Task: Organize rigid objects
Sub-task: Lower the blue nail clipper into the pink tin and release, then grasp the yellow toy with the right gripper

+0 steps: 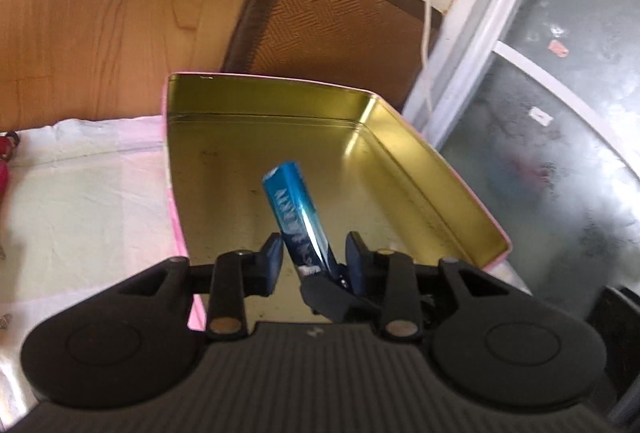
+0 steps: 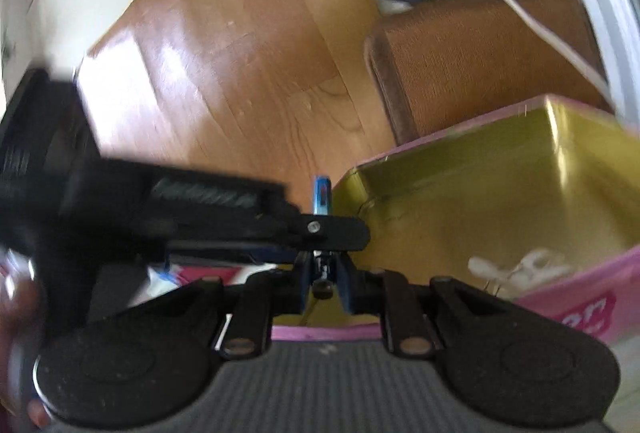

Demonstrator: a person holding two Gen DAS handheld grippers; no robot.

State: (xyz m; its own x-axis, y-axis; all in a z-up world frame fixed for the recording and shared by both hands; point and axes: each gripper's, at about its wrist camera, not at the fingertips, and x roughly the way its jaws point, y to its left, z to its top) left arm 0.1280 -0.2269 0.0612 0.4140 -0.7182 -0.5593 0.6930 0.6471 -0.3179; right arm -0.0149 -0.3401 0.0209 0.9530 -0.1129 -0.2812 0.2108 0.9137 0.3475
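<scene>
Wood floor behind — right fingers point(image 2: 324, 279) pinch blue tube point(image 1: 301, 219); left fingers point(image 1: 314, 261) spread apart.

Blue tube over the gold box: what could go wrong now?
1. The right gripper pinches the blue tube only at its lower end, and the tube leans. It might slip or swing out before it is down inside the tin.
2. The left gripper is open around the same tube, very close to the right one's fingers. They could bump and knock the tube loose.
</scene>
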